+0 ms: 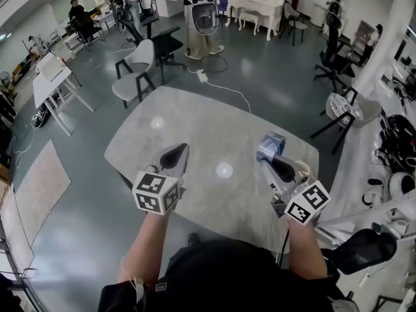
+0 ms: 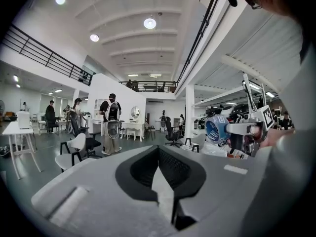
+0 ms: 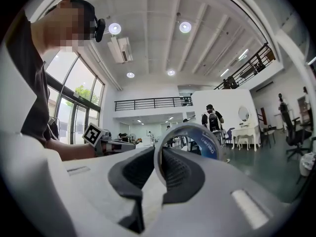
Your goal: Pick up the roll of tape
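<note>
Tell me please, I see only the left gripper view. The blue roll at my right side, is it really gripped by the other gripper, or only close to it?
Observer: Gripped. In the right gripper view the right gripper has its jaws shut on the wall of the tape roll, and the ring stands up between the pads.
Operator: Good. I cannot see a table in my view. Is my left gripper over one?
Observer: Yes. In the head view the left gripper is over the near left part of the table, well apart from the right gripper.
</note>
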The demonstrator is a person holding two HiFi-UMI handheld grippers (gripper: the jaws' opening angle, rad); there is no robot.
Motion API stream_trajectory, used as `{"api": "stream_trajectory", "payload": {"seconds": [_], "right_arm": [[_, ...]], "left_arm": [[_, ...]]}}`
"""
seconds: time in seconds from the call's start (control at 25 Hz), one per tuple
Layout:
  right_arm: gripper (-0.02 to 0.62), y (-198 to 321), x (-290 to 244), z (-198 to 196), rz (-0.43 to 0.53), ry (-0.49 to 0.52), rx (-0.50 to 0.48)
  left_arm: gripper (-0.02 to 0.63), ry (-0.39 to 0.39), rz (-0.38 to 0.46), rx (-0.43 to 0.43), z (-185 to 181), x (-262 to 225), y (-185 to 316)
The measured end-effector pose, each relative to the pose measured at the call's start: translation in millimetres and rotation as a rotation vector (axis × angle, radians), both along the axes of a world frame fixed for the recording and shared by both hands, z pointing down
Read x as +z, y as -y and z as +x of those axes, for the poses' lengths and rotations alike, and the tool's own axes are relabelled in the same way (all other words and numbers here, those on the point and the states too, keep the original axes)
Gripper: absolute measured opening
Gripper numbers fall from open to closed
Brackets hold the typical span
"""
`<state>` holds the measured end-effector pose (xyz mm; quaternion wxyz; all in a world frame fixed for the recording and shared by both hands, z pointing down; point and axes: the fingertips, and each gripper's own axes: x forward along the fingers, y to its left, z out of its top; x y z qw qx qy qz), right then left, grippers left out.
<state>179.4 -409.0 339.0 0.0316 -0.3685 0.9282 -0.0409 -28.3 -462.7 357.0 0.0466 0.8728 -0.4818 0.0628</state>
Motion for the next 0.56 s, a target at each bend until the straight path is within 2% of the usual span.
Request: {"api": "stream_trajectory", "payload": {"seconds": [0.24, 0.56], "right_arm": [[0.046, 1.9, -6.0, -33.0, 0.011, -0.005, -0.002], [0.046, 8.1, 5.6, -12.5, -0.027, 0.005, -0.015]], "left_arm": [[0.011, -0.009, -0.013, 0.008, -30.7, 4.7, 1.4], [0.011, -0.004, -0.021, 0.006, -8.4, 10.1, 8.0]]}}
